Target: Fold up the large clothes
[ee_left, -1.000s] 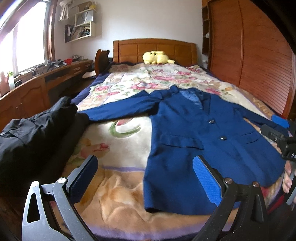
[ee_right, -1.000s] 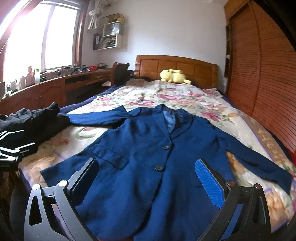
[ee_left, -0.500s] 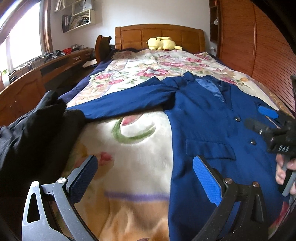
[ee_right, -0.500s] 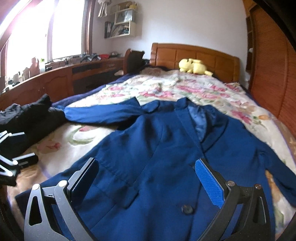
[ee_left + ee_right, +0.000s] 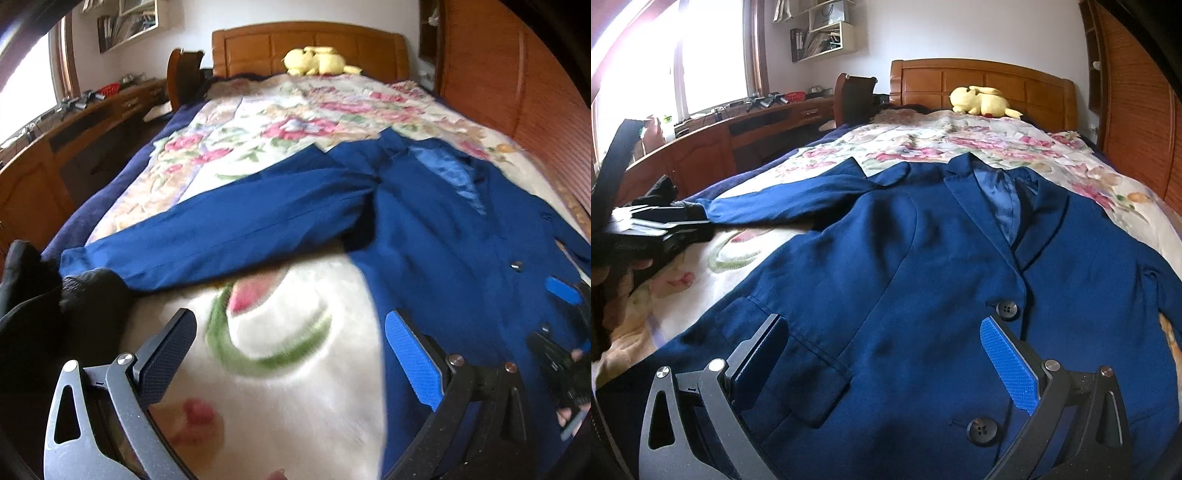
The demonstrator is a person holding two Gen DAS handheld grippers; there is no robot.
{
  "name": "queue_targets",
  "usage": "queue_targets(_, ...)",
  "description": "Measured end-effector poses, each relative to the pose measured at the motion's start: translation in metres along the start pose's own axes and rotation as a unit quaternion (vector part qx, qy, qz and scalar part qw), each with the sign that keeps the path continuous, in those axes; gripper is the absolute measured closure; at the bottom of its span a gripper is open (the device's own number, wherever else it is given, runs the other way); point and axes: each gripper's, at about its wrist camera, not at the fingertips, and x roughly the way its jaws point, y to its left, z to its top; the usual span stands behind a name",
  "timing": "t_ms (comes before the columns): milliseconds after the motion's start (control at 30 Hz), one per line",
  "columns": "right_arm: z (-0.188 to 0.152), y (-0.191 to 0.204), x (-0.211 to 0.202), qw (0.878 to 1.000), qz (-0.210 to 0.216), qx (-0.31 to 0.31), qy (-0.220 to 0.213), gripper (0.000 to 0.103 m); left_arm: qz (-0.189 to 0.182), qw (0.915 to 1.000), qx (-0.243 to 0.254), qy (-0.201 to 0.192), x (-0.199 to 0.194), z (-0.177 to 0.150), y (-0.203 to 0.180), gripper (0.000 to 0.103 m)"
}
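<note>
While nothing is yet gripped, the entry reads as follows: one navy blazer [image 5: 923,280], lying face up and buttoned on the floral bedspread [image 5: 288,122], collar toward the wooden headboard [image 5: 982,79], hem toward the foot of the bed, presumably spread flat so its seams can serve as fold lines. One sleeve [image 5: 221,240] extends straight out across the blanket, its cuff touching a heap of dark clothing [image 5: 55,314] at the bed's edge; the other sleeve lies close along the body on the opposite side. Left gripper [image 5: 291,354]: tongs spread wide, holding nothing, hovering over bare blanket just below the outstretched sleeve, apparently positioned to take it first. Right gripper [image 5: 886,354]: tongs likewise spread and empty, poised over the blazer front between the pocket flap [image 5: 798,365] and the two dark buttons [image 5: 1006,309]; whether its tips touch the cloth cannot be told. Yellow plush toy [image 5: 982,101] rests against the headboard, well apart from the work. Wooden desk [image 5: 713,147] runs under the window. Judged stage: folding not begun; the sleeve appears due to be brought across the chest.
</note>
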Motion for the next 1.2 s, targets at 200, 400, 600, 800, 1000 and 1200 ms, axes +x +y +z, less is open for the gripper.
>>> queue_targets(200,0.0,0.011,0.008,1.0,-0.008,-0.015,0.001,0.0,0.032,0.9988,-0.004,0.038,0.045,0.01,0.012,0.005)
queue_targets(400,0.0,0.012,0.01,1.0,-0.008,-0.017,0.0,0.0,0.054,0.9975,0.001,0.046,0.07,0.023,0.018,0.006)
queue_targets(600,-0.001,0.01,0.01,1.0,-0.004,-0.015,0.001,0.0,0.077,0.9938,0.018,0.079,0.094,0.027,0.026,0.006)
queue_targets(800,-0.001,0.01,0.01,1.0,-0.004,-0.014,0.001,0.0,0.083,0.9936,0.014,0.075,0.099,0.039,0.039,0.074)
queue_targets(1000,-0.001,0.011,0.011,1.0,-0.005,-0.013,0.0,0.0,0.081,0.9948,0.026,0.055,0.084,0.057,0.032,0.1)
queue_targets(1200,-0.001,0.009,0.008,1.0,-0.005,-0.004,-0.004,0.0,0.051,0.9975,0.047,0.012,0.036,0.088,-0.001,0.101)
